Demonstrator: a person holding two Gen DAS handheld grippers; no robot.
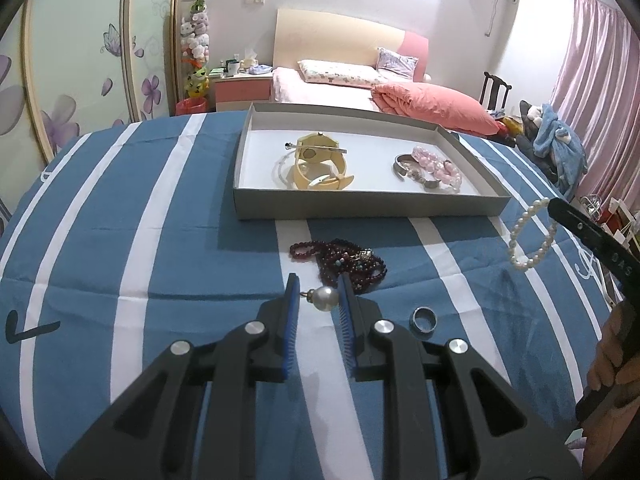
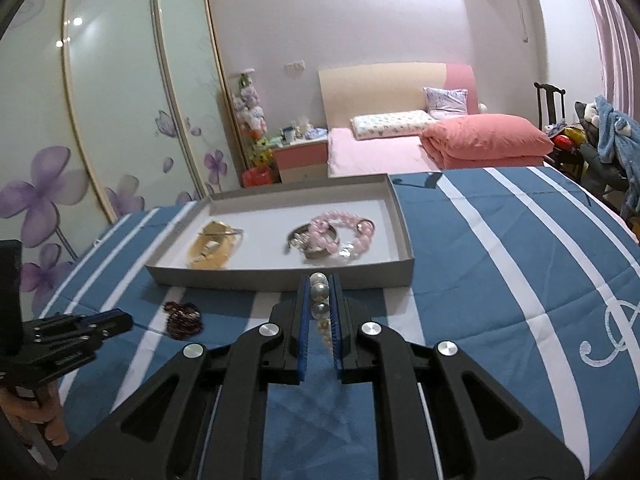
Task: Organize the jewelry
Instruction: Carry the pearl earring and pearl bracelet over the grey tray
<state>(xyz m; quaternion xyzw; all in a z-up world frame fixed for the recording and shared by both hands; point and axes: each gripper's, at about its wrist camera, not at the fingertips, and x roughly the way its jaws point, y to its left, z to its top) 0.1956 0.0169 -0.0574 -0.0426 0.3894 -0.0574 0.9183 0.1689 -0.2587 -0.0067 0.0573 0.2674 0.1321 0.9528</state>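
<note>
- Currently pinched: white pearl bracelet [image 2: 320,304], clamped between the pads of the right tongs [image 2: 319,280], loop dangling free above the striped cloth [image 1: 160,240], in front of the near wall of the grey tray [image 2: 280,280].
- Best carried level over that near wall and lowered onto bare tray floor, near but not on top of the pink bead bracelet [image 2: 344,228] and metal bangle [image 2: 316,242], so strands do not tangle.
- Worth opening only once the hanging loop rests on the tray floor; otherwise likely to catch on the rim.
- Meanwhile, left tongs [image 1: 319,284] standing a little apart around the big pearl pendant [image 1: 325,299] on the worktop; whether the pads actually press it, cannot tell.
- Left for later on the cloth: dark red bead necklace [image 1: 340,260] and silver ring [image 1: 423,317].
- Already in the tray's left half: yellow watch [image 1: 320,164].
</note>
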